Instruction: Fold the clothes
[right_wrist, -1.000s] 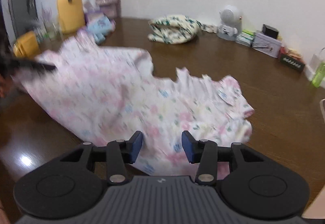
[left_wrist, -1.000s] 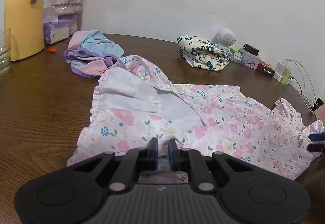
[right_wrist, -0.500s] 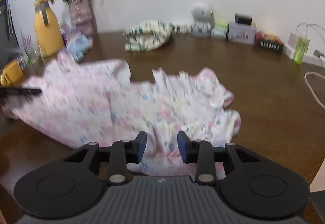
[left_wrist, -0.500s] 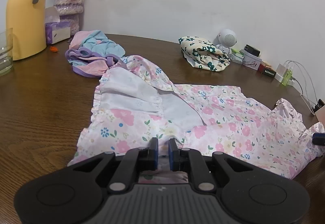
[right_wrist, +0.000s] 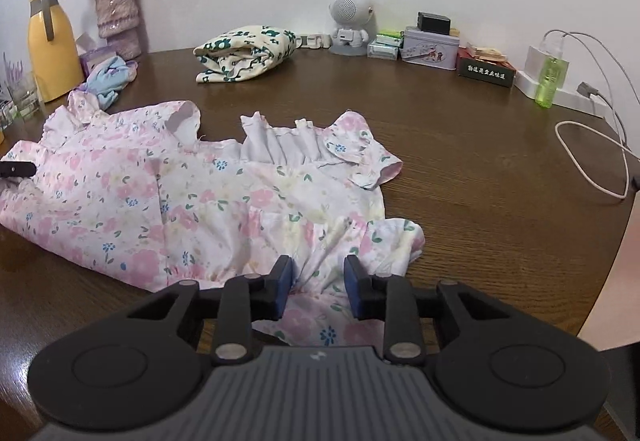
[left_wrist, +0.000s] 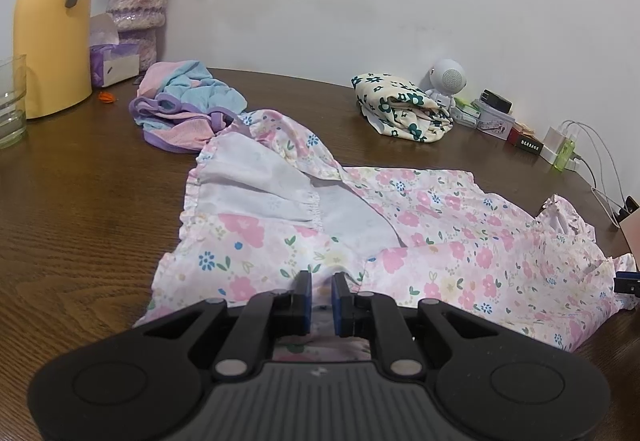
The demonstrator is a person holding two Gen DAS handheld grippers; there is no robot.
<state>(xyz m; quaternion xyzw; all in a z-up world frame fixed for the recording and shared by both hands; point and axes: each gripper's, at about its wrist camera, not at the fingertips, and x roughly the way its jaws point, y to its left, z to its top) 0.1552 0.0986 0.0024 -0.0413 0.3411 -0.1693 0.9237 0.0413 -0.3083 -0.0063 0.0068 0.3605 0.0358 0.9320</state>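
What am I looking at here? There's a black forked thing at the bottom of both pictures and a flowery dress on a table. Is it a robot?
No robot: a person holds a two-fingered gripper in each hand, and each carries a camera that looks forward along its fingers. That black fork is the gripper itself.

One picture comes from the left gripper, the other from the right gripper. Both look across a brown wooden table at the same pink floral dress, spread out for folding.

The left one is pinched shut on the dress's near edge. The right one's jaws have just been closing, with bunched fabric between them, but there is a gap beside the pads, so it has no grip yet.

Further back lie a folded cream garment with green flowers and a crumpled pastel garment.
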